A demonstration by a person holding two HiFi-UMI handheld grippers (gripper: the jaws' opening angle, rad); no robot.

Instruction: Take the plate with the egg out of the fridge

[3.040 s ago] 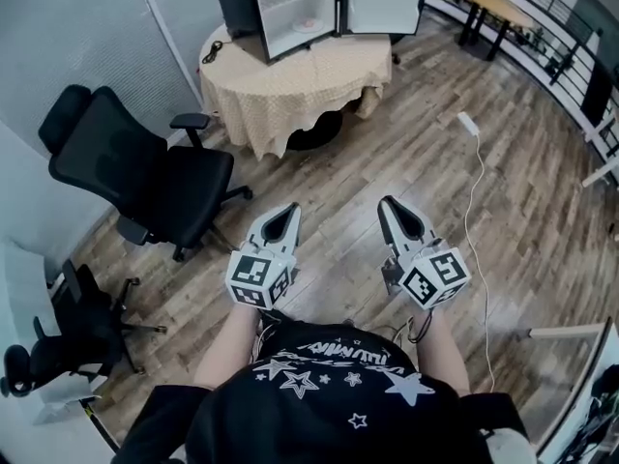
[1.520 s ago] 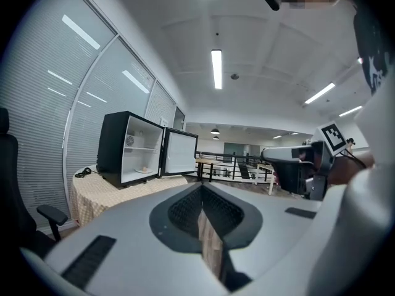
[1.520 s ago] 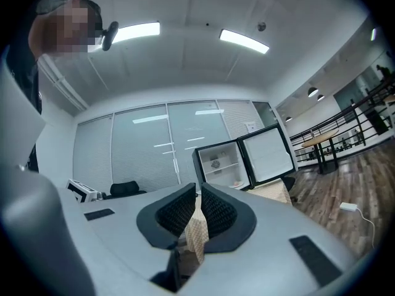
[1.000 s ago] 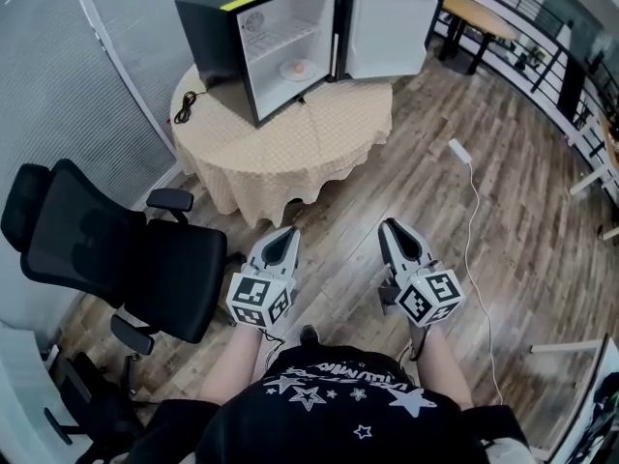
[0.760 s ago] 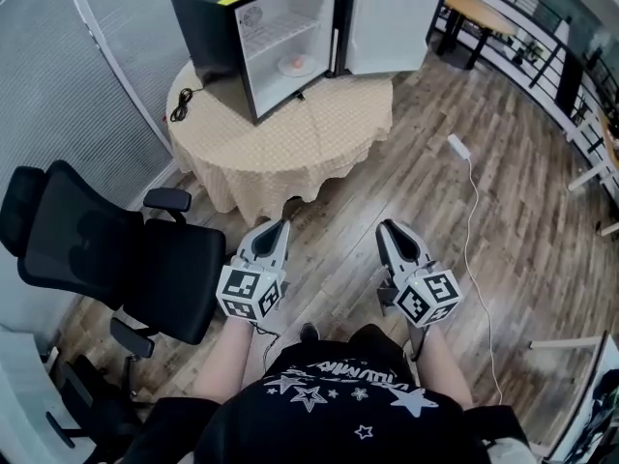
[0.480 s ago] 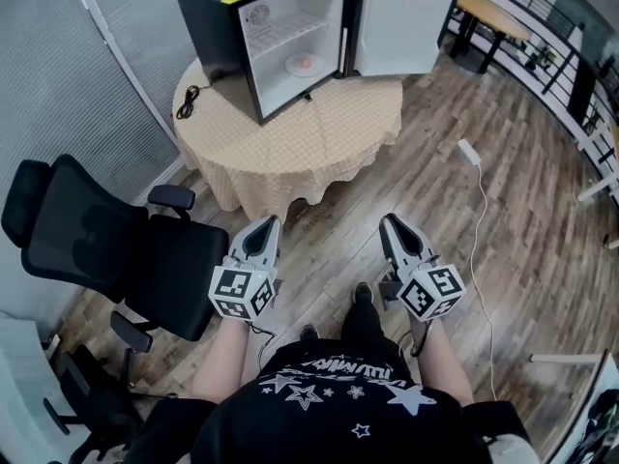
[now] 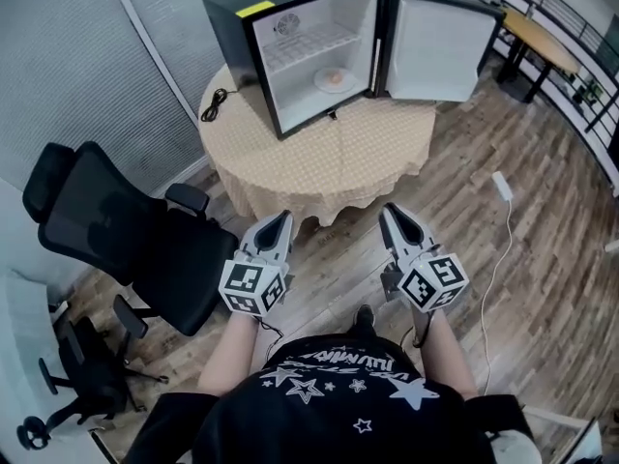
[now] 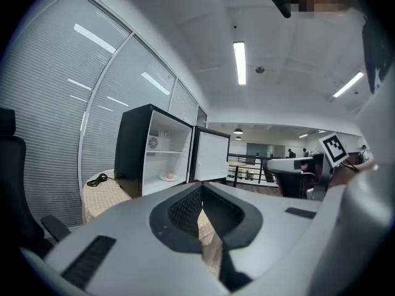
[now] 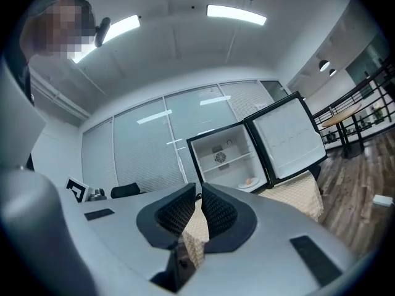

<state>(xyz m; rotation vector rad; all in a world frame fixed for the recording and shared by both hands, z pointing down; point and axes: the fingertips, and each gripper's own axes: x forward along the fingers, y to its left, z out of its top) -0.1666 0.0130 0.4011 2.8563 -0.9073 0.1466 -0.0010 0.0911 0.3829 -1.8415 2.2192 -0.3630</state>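
**Left claw [image 7: 281, 217] and right claw [image 7: 389, 208] clenched; plate [image 7: 334, 79] inside the fridge [image 7: 235, 37]**

Left claw [image 8: 199, 189]: in its own view I saw the two dark ribbed pads meeting at the tips, with nothing gripped. Only the patterned cloth showed through the small opening behind the tips.

Right claw [image 9: 199, 197]: jaws drawn together the same way and clamped on nothing, with cloth visible behind them.

From the head view, I had both claws side by side and apart, at about the same level, marker cubes toward the person's body. Both pointed toward the desk [image 7: 319, 167]. Their tips hung over the wooden floor [image 7: 464, 249] just short of the cloth's hanging edge, touching nothing.

The desk was round, under a beige cloth. The black fridge stood on it with its door [image 7: 432, 35] swung wide open to the right. The plate lay on the bottom of the white interior, below the wire shelf [image 7: 314, 39], and the egg [image 7: 337, 76] sat on it. Both gripper views showed the plate in that same spot, well beyond the claw tips [image 8: 168, 177] [image 9: 250, 181].

A black cable [image 7: 215, 103] lay coiled on the cloth left of the fridge. A black office chair [image 7: 121, 225] stood left of the desk, near the left claw. A white power strip [image 7: 502, 185] lay on the floor to the right.
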